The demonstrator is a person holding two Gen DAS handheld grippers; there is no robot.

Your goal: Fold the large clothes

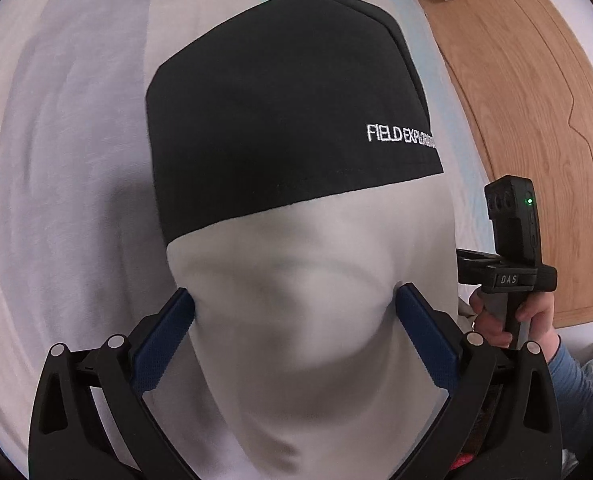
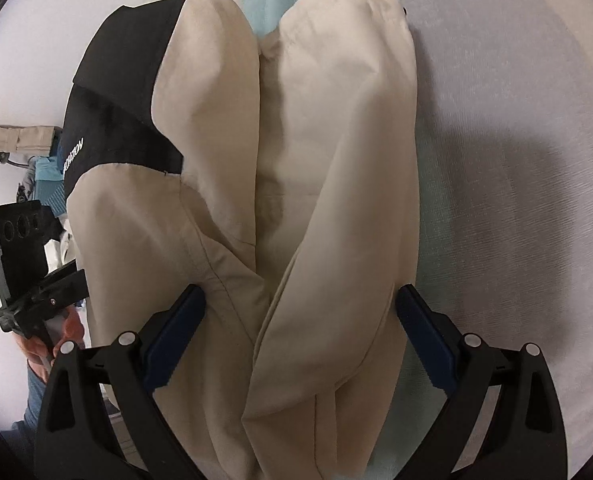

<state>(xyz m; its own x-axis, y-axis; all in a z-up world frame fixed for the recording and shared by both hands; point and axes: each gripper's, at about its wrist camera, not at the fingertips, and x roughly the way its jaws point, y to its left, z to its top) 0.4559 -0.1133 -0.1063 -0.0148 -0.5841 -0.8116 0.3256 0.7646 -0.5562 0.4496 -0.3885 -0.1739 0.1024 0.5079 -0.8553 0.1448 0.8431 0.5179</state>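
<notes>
Fabric fills both of your views: the beige cotton garment with a black printed panel [image 1: 296,320] bunches up between the spread blue-padded fingers of your left gripper [image 1: 296,300], cloth touching both pads, though you cannot tell whether they truly pinch it. Your right gripper [image 2: 300,296] likewise has its fingers spread around the folded beige layers [image 2: 316,220]. Beyond, the garment lies on the pale grey-white bed sheet [image 1: 56,140], with the wooden board [image 1: 536,120] further off.
</notes>
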